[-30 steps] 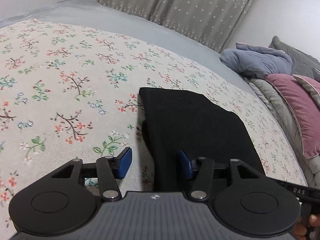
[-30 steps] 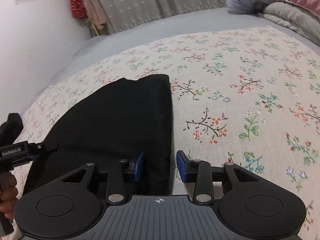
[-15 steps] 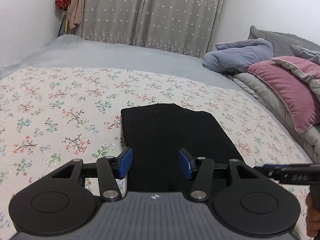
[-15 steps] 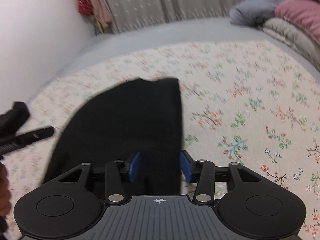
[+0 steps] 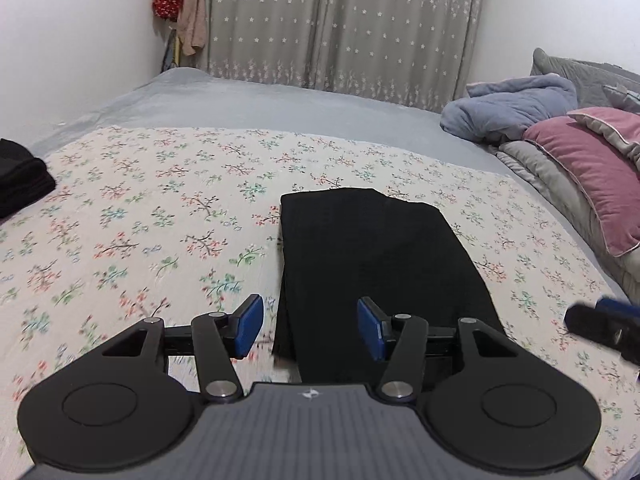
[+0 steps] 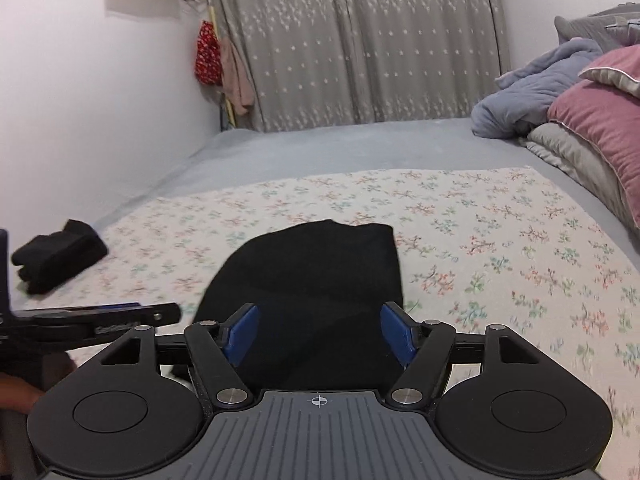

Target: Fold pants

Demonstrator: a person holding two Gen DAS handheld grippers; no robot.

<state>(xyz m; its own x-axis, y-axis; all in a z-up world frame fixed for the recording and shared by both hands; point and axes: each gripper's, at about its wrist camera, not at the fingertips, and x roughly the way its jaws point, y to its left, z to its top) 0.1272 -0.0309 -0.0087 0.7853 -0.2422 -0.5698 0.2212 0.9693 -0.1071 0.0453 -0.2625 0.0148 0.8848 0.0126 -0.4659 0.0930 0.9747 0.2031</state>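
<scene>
Floral bedspread (image 5: 120, 240) bears folded black pants (image 5: 372, 256) at twelve o'clock; my left gripper (image 5: 310, 330) stands apart, right gripper (image 6: 318, 334) opening, both empty; I should square edges.

left gripper (image 5: 310, 330) — black linkage arms, blue pads | right gripper (image 6: 318, 334) — silver pivot screws, ribbed grey housing

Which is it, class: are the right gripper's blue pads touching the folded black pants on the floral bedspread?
Apart. In the right wrist view the right gripper hangs above the folded black pants, jaws opening, neither blue pad pressing the cloth.
</scene>
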